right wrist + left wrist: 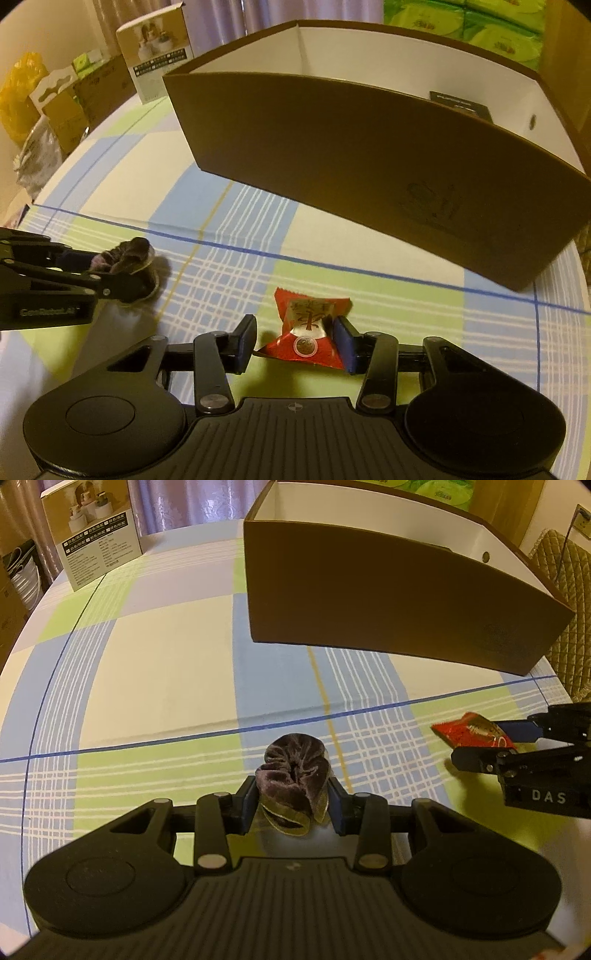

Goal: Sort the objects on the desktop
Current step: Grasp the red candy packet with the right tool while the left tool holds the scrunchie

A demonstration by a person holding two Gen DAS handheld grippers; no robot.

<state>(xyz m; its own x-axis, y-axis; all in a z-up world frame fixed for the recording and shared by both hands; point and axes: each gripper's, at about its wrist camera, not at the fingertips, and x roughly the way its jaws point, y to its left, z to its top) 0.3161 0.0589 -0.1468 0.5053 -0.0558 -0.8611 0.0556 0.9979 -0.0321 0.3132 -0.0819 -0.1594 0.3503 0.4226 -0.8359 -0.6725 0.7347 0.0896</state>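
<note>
Left wrist view: the left hand-held gripper (291,801) pinches the purple scrunchie (293,781), low over the desk (147,657), short of the brown box (388,602).
Advice: I'd lift clear of the near wall before letting go.
Right wrist view: the right hand-held gripper (295,343), jaws spread, straddles the red snack packet (308,330) lying on the desk; only one pad touches.
Advice: centre it, then close.
Count: one scrunchie, one packet, one brown box, two grippers.

The right tool (476,746) bears "DAS"; the left tool (122,273) shows a faint, partly legible "GenRobot.AI".
</note>
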